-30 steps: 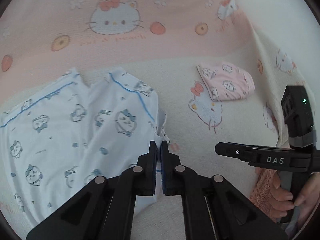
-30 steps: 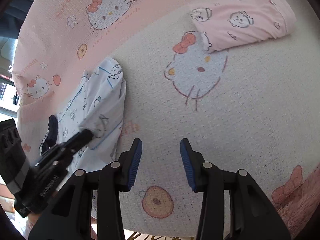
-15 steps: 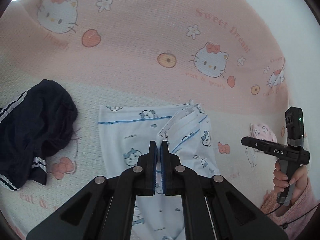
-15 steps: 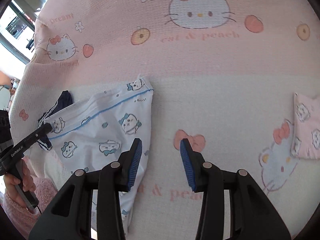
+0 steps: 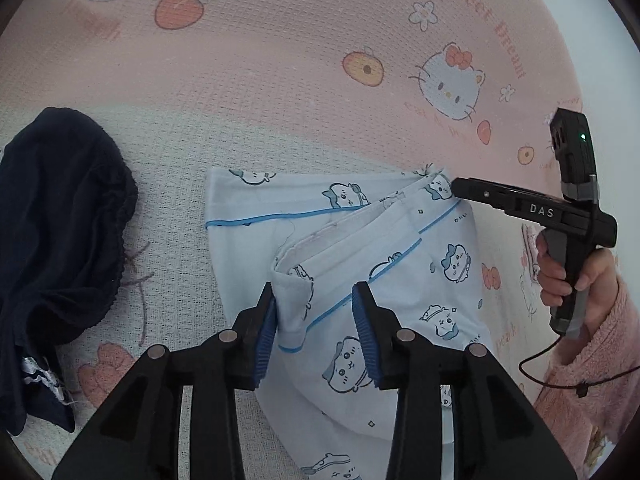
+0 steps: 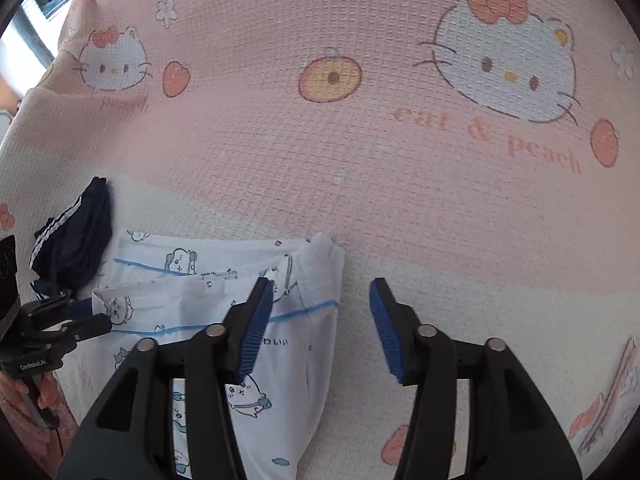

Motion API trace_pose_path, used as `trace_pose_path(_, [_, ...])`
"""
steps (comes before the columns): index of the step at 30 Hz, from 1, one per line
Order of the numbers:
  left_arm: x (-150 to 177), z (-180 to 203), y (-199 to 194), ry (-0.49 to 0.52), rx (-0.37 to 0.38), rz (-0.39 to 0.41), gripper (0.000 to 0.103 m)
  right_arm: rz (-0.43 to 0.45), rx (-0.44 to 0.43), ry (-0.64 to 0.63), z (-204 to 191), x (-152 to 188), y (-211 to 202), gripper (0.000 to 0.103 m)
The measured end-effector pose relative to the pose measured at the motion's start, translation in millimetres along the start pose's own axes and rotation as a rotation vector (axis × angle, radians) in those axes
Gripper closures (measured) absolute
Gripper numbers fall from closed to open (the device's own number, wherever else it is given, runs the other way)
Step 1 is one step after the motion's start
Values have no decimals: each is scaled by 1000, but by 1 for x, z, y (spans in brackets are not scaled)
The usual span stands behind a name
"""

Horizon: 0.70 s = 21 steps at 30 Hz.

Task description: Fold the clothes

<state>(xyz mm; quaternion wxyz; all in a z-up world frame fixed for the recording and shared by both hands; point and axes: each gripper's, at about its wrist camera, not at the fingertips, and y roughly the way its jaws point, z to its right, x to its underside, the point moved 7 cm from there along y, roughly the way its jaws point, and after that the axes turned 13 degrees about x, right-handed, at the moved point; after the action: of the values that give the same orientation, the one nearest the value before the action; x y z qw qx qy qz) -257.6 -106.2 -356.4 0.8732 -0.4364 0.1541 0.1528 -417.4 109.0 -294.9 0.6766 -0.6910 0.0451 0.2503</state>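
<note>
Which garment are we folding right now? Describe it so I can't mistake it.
On the pink cartoon-cat blanket, look at the cream middle band. The white garment lies there beside a dark navy garment. Only it has blue piping and little blue cartoon animals.

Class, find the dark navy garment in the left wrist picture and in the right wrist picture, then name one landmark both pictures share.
Left wrist view: the navy garment fills the left edge, left of the light blue garment.
Right wrist view: it sits small at mid-left, up-left of the same garment.
Shared landmark: the light blue garment.
</note>
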Motion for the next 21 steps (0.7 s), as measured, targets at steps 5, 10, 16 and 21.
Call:
trace_pose_path(5, [0,5,3,84,-108,10,97,-41,-26,-33,-9,9,14,79])
trace_pose_path(10, [-21,9,-22,99,-102,63,97,9,-114,23,-3,11,-12,90])
trace_pose_path(16, [-50,-6,-5,103,-118,-4,97,48,-27,42,3,-13,-15,89])
trace_pose_path(21, [-51,-29,17,62,-134,-63,94,-51,13,11,5,5,28,87])
